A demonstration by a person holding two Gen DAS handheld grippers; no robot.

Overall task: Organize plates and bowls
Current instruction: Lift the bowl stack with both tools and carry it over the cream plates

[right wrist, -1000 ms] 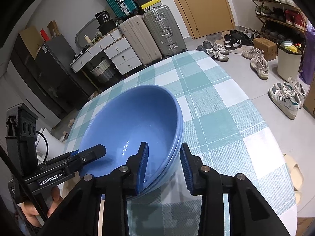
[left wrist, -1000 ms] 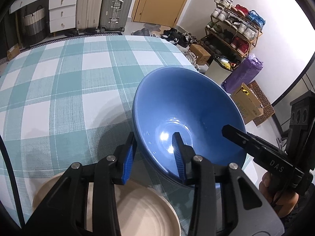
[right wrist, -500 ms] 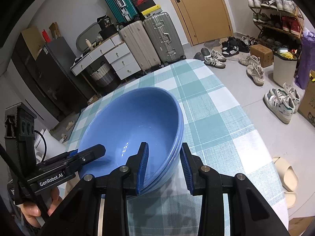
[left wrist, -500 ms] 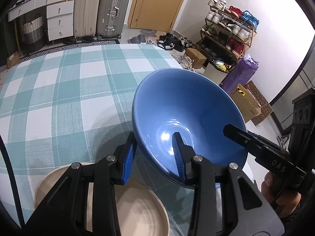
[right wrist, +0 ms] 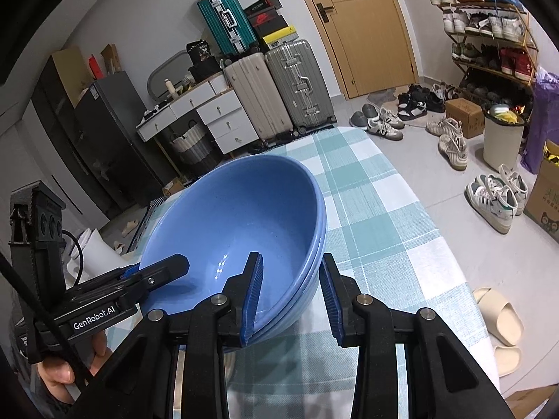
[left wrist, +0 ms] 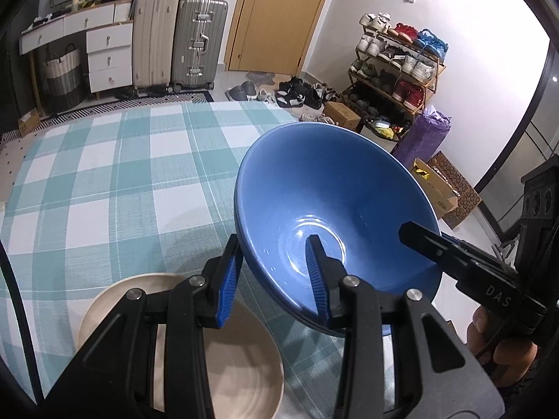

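A stack of blue bowls [left wrist: 332, 206] is held up over the checked table, tilted. My left gripper [left wrist: 276, 276] is shut on the stack's near rim, one finger inside the top bowl and one outside. My right gripper [right wrist: 291, 293] is shut on the opposite rim of the blue bowls [right wrist: 237, 230] in the same way. Each gripper shows in the other's view, the right one [left wrist: 454, 255] and the left one [right wrist: 139, 279]. A cream plate [left wrist: 223, 359] lies on the table below my left gripper.
The table with a teal and white checked cloth [left wrist: 104, 181] has its right edge [right wrist: 450, 244] close to the bowls. Beyond it are suitcases [left wrist: 181, 42], white drawers [left wrist: 104, 56], a door, a shoe rack [left wrist: 398, 66] and shoes on the floor [right wrist: 496, 199].
Both grippers have lifted the blue bowls higher off the table. More of the room shows behind, and the cream plate has dropped further below the left gripper.
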